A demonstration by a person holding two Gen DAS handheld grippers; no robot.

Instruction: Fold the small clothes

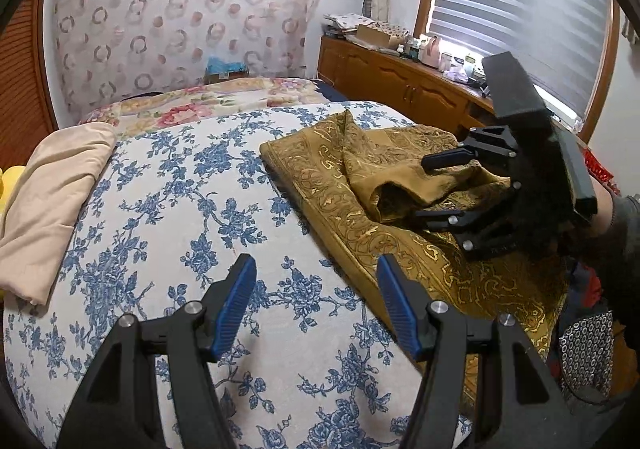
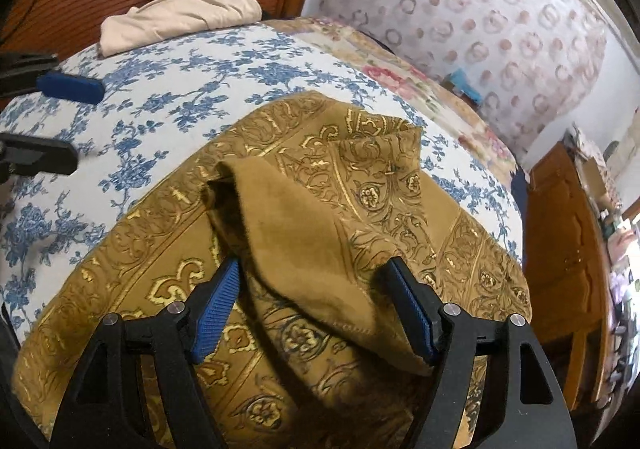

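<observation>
Seemingly soft and limp, the mustard patterned cloth (image 2: 280,233) lies rumpled on the bed (image 1: 180,185); grab its hemmed corner. Both tools (image 1: 316,303) (image 2: 316,303) gape wide, empty.

The bed (image 1: 192,209) is covered by a white spread printed with blue flowers. A mustard cloth with gold scrollwork (image 1: 360,185) is spread on its right side, one corner turned back over itself. A folded cream garment (image 1: 52,201) is laid at the left edge, well apart from it.
</observation>
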